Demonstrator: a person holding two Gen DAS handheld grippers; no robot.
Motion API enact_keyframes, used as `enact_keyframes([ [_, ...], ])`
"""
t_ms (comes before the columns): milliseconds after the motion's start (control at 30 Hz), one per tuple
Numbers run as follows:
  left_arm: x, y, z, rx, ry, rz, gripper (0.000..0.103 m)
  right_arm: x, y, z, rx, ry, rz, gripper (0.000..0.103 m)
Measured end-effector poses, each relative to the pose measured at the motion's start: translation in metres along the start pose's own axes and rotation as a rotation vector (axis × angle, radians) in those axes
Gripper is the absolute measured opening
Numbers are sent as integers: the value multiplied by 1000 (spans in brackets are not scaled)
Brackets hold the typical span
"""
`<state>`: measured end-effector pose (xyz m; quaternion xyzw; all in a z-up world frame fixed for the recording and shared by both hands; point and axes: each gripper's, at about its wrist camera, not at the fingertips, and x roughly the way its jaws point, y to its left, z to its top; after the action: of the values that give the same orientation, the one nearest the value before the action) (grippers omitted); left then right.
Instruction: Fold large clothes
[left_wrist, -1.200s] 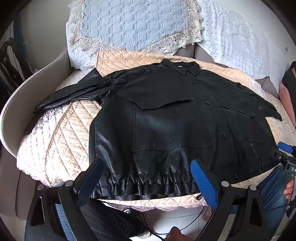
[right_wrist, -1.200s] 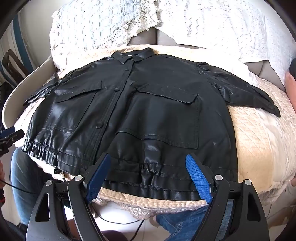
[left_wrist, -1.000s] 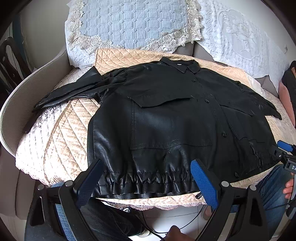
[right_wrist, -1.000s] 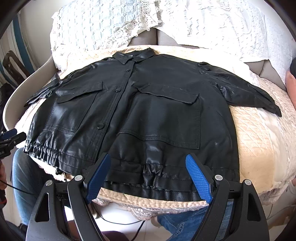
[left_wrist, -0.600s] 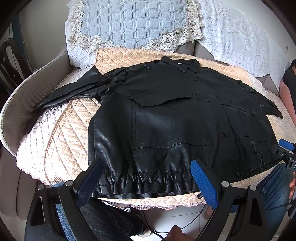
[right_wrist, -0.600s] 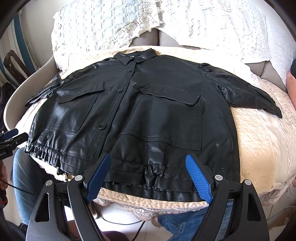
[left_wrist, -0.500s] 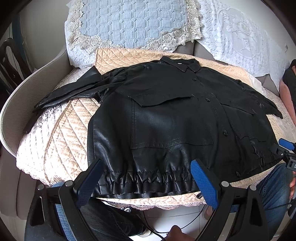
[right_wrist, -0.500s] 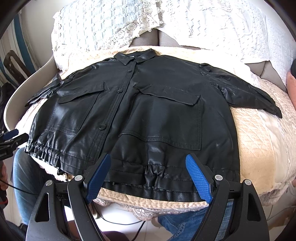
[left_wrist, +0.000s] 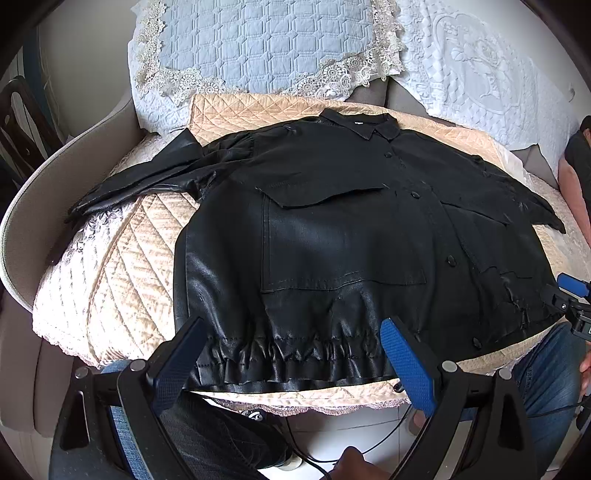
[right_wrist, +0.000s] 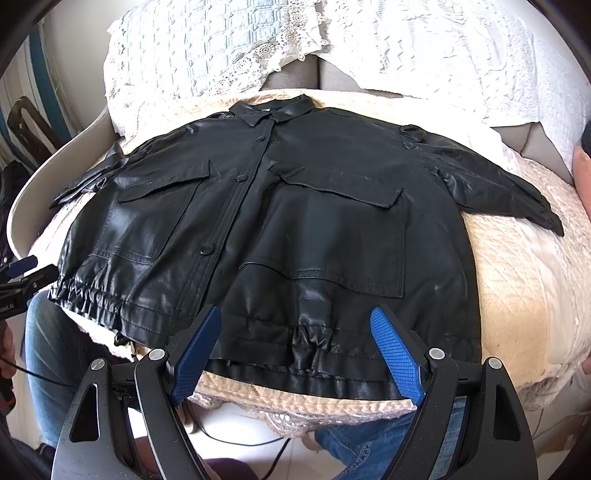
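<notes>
A black leather jacket (left_wrist: 332, 229) lies flat, front up and buttoned, on a quilted beige sofa seat; it also shows in the right wrist view (right_wrist: 295, 229). Its collar points to the back cushions and both sleeves spread sideways. My left gripper (left_wrist: 291, 354) is open and empty, hovering just in front of the gathered hem on the jacket's left half. My right gripper (right_wrist: 295, 343) is open and empty, just in front of the hem on the jacket's right half. Each gripper's tip shows at the edge of the other's view.
A pale blue quilted cushion (left_wrist: 266, 40) and white lace cushions (right_wrist: 424, 48) lean on the sofa back. A curved grey armrest (left_wrist: 33, 192) bounds the left side. My jeans-clad knees (right_wrist: 51, 350) and cables sit below the seat's front edge (right_wrist: 303, 406). Another person's arm (left_wrist: 572, 173) is at the right.
Almost nothing has changed. Both grippers hover at the hem with only slight drift, and the jacket lies as before.
</notes>
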<state>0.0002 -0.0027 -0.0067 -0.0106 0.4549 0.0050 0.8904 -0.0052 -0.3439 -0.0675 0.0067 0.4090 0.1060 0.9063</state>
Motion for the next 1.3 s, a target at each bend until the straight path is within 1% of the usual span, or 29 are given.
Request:
enact_keyframes([
  [133,2,-1,0,2,-16,4,96,0,0,0,-2,1,-1,84],
  [433,4,0,0,-4,-5,-3,96,3,3,1,-8,5,0,84],
  [600,6,0,-1,1,2,8,96,3,4,1,-6,1,4,84],
  [800,6,0,-1,-8,0,-11,96,3,5,2,-8,0,4,84],
  [1300,8,0,-1,-4,2,3,96,5,6,3,-15,0,3,84],
])
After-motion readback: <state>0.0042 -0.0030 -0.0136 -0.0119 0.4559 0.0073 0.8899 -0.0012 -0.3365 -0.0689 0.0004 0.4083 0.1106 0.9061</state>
